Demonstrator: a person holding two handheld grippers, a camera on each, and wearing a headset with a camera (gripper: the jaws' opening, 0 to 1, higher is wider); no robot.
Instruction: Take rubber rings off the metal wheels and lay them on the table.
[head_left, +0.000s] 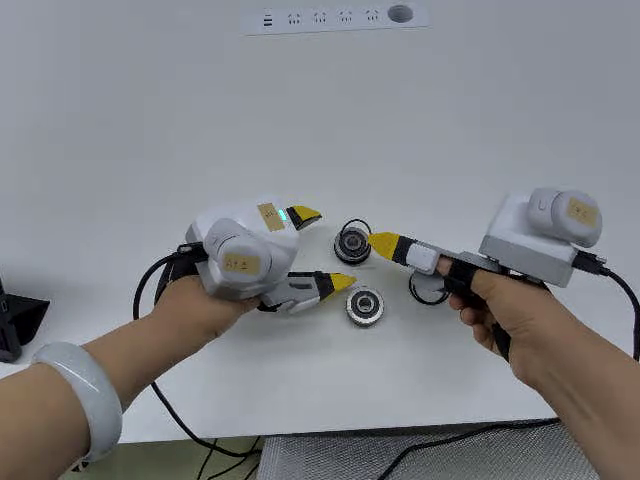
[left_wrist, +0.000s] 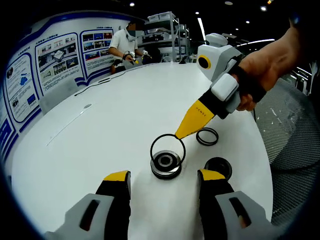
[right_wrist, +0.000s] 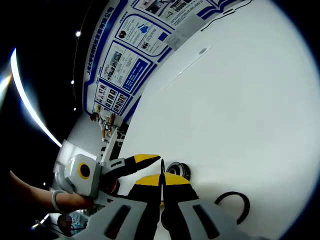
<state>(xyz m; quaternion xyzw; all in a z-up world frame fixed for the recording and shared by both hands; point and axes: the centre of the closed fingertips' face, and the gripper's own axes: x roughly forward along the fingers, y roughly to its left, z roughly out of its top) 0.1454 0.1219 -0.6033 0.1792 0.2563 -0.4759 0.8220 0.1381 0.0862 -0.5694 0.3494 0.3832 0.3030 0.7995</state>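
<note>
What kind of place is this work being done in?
Probably a company showroom or demo lab, not a home: blue-and-white display boards stand along one side, a storage rack with bins stands at the back under ceiling spotlights, and the work lies on a large white table.

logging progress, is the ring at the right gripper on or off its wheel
Mostly off: the ring stands tilted up over the wheel, pinched by the right gripper.

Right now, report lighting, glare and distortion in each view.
Head view: soft, even light, faint shadows on the white table. Left gripper view: fisheye bows the table edge; the metal wheel and rubber ring are sharp. Right gripper view: rolled sideways, a bright light streak at its left.
</note>
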